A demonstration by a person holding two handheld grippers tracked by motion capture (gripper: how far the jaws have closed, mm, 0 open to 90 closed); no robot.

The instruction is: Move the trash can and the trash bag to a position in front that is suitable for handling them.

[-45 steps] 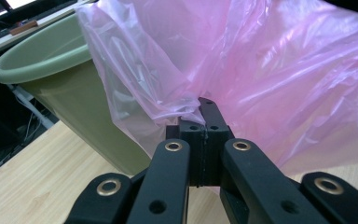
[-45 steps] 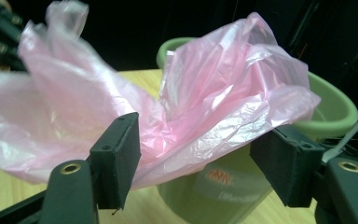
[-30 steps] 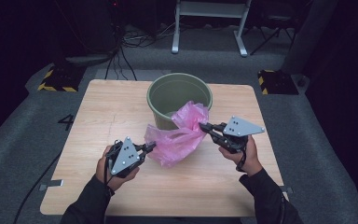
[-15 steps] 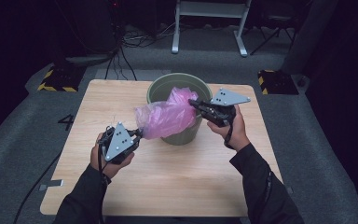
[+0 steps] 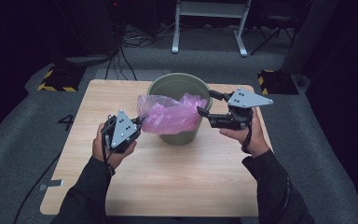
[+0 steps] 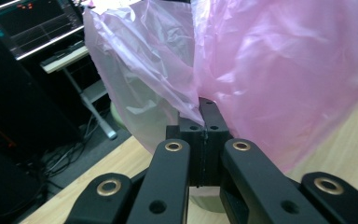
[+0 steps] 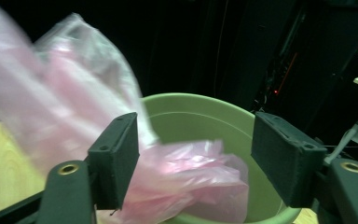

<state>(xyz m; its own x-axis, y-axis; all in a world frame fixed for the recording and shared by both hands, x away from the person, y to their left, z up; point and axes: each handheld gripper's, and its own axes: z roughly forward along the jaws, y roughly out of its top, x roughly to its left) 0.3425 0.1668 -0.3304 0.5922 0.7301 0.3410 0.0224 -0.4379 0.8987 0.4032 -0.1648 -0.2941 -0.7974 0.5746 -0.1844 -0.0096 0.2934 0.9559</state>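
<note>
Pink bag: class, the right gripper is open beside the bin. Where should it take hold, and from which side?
Probably the bag's loose edge draped over the bin's right rim, approached from the right. The left gripper already pinches the opposite edge; the right gripper hangs open there.

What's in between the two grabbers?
In the high view, the pink bag stretches over the green bucket between the left gripper and right gripper.

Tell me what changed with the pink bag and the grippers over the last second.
The right gripper let go of the pink bag; its jaws now stand open at the green bin rim. The left gripper stays clamped on the bag. Bin unmoved.
</note>
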